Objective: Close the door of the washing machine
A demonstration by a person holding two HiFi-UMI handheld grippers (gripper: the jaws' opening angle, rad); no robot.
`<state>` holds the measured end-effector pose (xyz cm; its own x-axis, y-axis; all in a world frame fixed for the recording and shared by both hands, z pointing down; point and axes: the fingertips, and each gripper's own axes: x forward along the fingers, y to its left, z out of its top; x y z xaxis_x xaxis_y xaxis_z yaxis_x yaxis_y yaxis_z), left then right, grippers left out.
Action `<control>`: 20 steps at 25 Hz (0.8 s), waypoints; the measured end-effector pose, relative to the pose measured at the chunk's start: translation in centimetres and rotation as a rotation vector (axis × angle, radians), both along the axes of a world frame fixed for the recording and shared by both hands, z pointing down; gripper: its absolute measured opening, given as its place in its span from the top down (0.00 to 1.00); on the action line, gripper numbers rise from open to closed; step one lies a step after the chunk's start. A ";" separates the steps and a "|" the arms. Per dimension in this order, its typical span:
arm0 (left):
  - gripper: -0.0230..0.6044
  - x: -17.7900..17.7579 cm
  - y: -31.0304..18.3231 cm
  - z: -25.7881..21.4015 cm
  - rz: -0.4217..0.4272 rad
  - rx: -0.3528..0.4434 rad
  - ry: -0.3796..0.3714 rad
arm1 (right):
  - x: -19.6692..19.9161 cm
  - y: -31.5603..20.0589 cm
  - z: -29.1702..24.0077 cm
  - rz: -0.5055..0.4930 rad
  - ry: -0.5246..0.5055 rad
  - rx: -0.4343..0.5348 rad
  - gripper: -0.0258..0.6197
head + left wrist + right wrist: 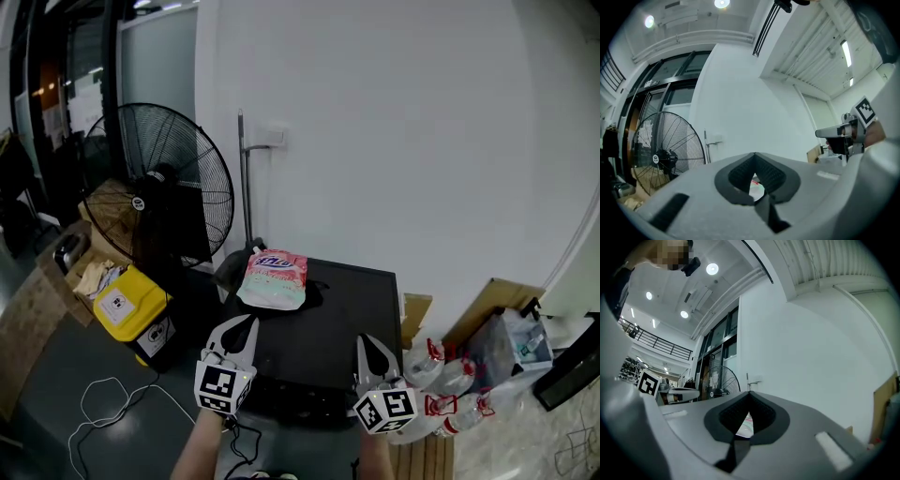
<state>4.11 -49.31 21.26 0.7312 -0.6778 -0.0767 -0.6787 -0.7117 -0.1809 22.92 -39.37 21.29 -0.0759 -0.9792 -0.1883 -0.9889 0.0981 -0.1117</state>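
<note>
Left gripper (247,325) hovering, jaws pressed together, gripping nothing — right gripper (365,343) likewise. Black washing machine (352,309) sitting just beyond both, pink bag (274,279) lying on its flat top.

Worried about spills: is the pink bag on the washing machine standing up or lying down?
Lying down: the pink bag rests flat on top of the washing machine, printed face up.
</note>
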 end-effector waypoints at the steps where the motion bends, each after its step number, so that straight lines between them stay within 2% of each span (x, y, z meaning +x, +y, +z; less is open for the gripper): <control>1: 0.95 0.0 -0.1 0.1 -0.006 -0.001 0.001 | 0.0 -0.1 0.1 -0.003 0.002 -0.002 0.95; 20: 0.95 -1.0 -0.3 1.1 -0.029 -0.020 -0.008 | -1.1 -0.9 0.7 -0.032 0.008 -0.016 0.94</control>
